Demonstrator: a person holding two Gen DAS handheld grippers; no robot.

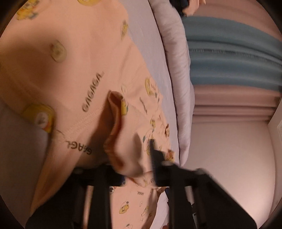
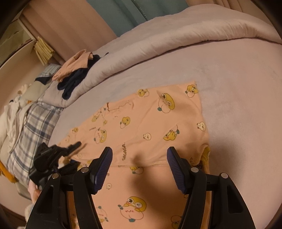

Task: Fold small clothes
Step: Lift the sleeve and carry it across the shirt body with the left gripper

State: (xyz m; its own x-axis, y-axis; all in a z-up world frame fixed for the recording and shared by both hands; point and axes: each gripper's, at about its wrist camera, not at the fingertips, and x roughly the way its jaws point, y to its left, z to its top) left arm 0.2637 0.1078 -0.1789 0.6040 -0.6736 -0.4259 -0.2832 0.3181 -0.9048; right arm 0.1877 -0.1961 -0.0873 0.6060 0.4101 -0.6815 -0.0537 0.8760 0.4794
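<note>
The right gripper (image 2: 139, 158) stands with its jaws wide, nothing between the blue ribbed pads (image 2: 104, 165), just above a hem seam of the peach cartoon-print garment (image 2: 146, 119). That garment lies spread flat on the lavender bed sheet (image 2: 238, 98), reaching away from the fingers. The left gripper (image 2: 74, 153), at the garment's left edge, is closed on a raised fold of the same cloth (image 1: 119, 133); its view is motion-blurred.

A rolled duvet (image 2: 158, 44) is lying along the bed's (image 2: 238, 105) far side; a blue curtain (image 2: 114, 14) is hanging beyond it.
</note>
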